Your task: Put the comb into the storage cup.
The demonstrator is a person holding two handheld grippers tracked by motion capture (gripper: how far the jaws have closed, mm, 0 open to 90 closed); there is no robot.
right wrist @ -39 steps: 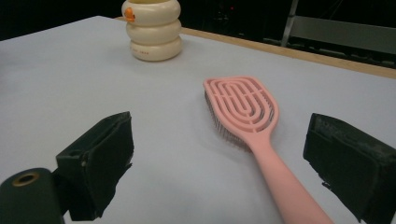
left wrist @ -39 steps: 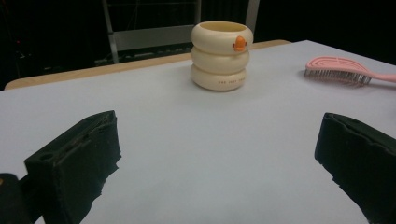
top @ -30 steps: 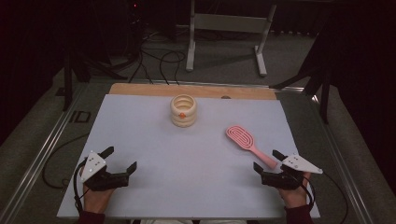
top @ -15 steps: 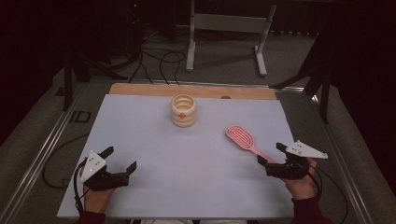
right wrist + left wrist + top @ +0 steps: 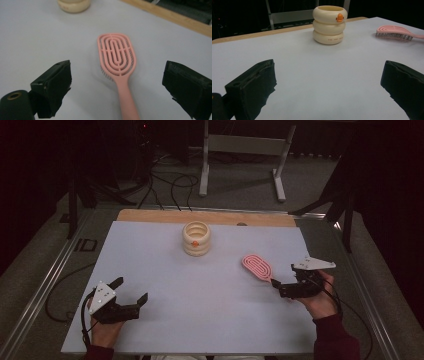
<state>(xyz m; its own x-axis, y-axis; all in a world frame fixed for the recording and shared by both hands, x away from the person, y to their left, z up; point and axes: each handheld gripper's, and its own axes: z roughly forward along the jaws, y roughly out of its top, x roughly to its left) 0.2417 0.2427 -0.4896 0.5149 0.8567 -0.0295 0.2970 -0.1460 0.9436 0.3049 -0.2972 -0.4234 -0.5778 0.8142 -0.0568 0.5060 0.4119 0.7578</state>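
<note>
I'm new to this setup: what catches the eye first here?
The pink hairbrush lies bristles down at the right of the white table, its handle between the open right gripper jaws. Farther back stands a cream ringed cup; the left gripper waits open.

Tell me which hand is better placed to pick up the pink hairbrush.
Right. The right tool is open with the pink plastic hairbrush handle lying between its jaws. The left tool, also open, sits at the white table's opposite near corner, far from the brush.
</note>
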